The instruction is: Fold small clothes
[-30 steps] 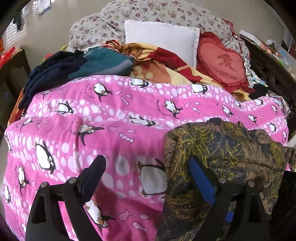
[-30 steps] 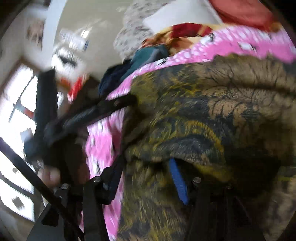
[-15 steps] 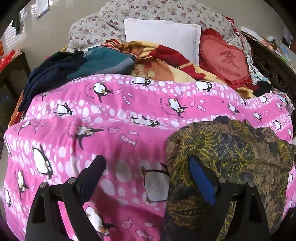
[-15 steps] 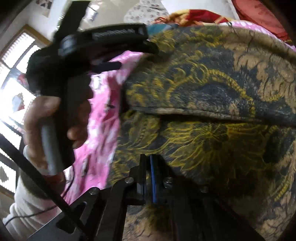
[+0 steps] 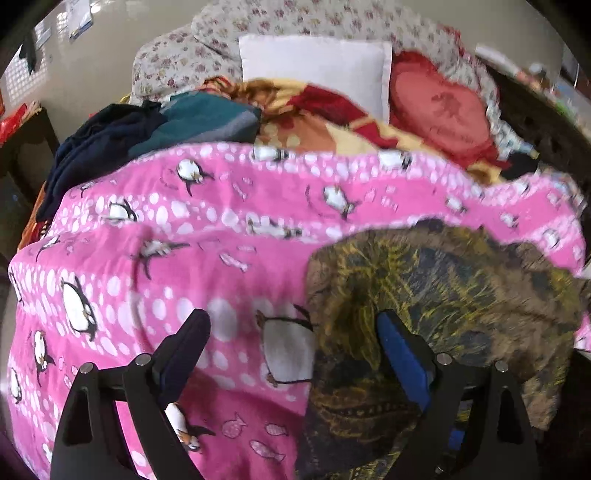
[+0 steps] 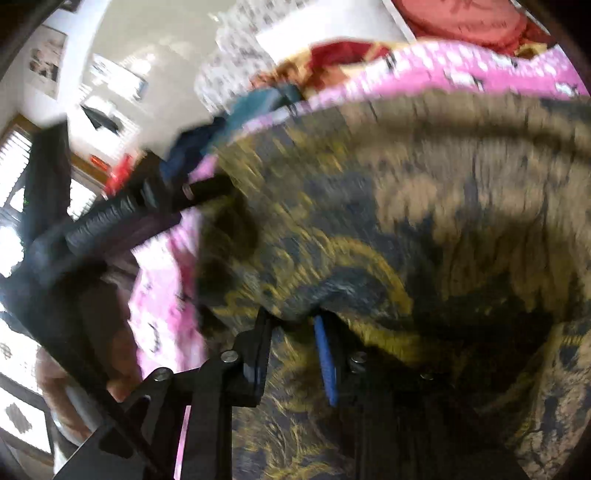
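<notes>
A dark brown and yellow patterned garment [image 5: 436, 295] lies on the pink penguin blanket [image 5: 203, 236] at the front right of the bed. My left gripper [image 5: 291, 336] is open, its left finger over the blanket and its right finger [image 5: 400, 354] over the garment's left edge. In the right wrist view the garment [image 6: 424, 206] fills the frame, blurred. My right gripper [image 6: 291, 325] is partly open with a fold of the garment at its fingertips; whether it grips the cloth I cannot tell. The left gripper's handle [image 6: 122, 214] and the hand show at the left there.
A white pillow [image 5: 314, 70], a red heart cushion [image 5: 439, 107], a floral quilt [image 5: 258, 33], a red and yellow blanket [image 5: 317, 122] and dark blue and teal clothes [image 5: 147, 129] lie at the back. Dark wooden furniture [image 5: 535, 122] stands right.
My right gripper's jaws, nearly closed half a second ago, have opened partway and the view has swung, blurred. My left gripper has barely moved and stays open.
</notes>
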### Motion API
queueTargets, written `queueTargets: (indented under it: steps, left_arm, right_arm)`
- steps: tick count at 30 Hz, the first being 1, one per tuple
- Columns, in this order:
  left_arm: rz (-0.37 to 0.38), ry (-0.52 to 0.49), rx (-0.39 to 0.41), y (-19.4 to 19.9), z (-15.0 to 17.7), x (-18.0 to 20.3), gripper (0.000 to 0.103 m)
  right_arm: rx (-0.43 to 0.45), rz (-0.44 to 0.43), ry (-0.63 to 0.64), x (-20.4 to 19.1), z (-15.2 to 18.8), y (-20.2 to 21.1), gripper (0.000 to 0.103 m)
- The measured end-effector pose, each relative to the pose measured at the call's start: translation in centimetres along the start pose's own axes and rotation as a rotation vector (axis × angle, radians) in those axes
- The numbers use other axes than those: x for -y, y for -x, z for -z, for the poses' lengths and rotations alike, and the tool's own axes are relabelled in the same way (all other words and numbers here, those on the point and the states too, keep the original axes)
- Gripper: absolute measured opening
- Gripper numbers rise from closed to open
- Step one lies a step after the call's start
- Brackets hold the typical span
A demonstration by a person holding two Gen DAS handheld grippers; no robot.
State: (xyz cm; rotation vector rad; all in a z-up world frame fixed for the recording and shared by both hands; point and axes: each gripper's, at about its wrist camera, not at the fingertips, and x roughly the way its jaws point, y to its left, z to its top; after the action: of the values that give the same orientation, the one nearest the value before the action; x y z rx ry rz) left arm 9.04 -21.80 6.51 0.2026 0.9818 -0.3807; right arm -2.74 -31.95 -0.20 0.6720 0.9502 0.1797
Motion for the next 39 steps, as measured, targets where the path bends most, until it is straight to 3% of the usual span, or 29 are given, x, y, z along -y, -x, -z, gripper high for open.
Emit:
queueTargets:
  steps: [3,5,11,12,15,20,23,27,31,34,37,39]
  left_arm:
    - [-0.003,0.007,0.011,0.1,0.2,0.2,0.091]
    - [-0.003,0.021,0.015,0.8,0.1,0.2,0.091]
    - [0.029,0.019,0.058,3.2,0.3,2.2,0.091]
    - [0.033,0.013,0.054,3.3,0.3,2.7,0.091]
    - [0.057,-0.01,0.037,3.0,0.5,5.0,0.091]
    - [0.03,-0.031,0.008,1.8,1.3,8.1,0.091]
    - [0.026,-0.057,0.016,2.4,1.7,8.9,0.091]
    - [0.074,-0.028,0.031,3.7,1.8,9.2,0.091]
    - [0.134,-0.007,0.03,4.4,2.1,9.8,0.091]
    - [0.149,-0.016,0.012,4.3,2.4,10.5,0.091]
    - [0.151,-0.037,-0.004,4.2,2.8,11.1,0.091]
    - [0.15,-0.055,-0.003,4.3,3.0,11.4,0.091]
  right_arm:
    - [-0.012,0.035,0.067,0.0,0.4,2.5,0.027]
    - [0.028,0.068,0.115,0.7,0.3,5.8,0.044]
    - [0.277,0.299,0.149,5.2,-1.1,16.2,0.066]
    - [0.292,0.342,0.119,6.9,-1.5,17.5,0.066]
    - [0.249,0.367,0.069,10.9,-2.4,18.1,0.066]
    - [0.216,0.462,-0.007,16.9,-2.0,17.2,0.063]
    - [0.244,0.432,-0.026,18.4,-1.2,19.9,0.061]
    - [0.335,0.564,-0.035,20.8,-0.2,25.4,0.064]
    - [0.401,0.766,-0.19,26.8,-0.1,30.8,0.079]
    - [0.404,0.905,-0.289,31.3,-0.3,33.7,0.079]
    - [0.452,0.96,-0.369,34.2,0.2,36.2,0.079]
    - [0.521,0.938,-0.468,36.1,1.2,38.5,0.08]
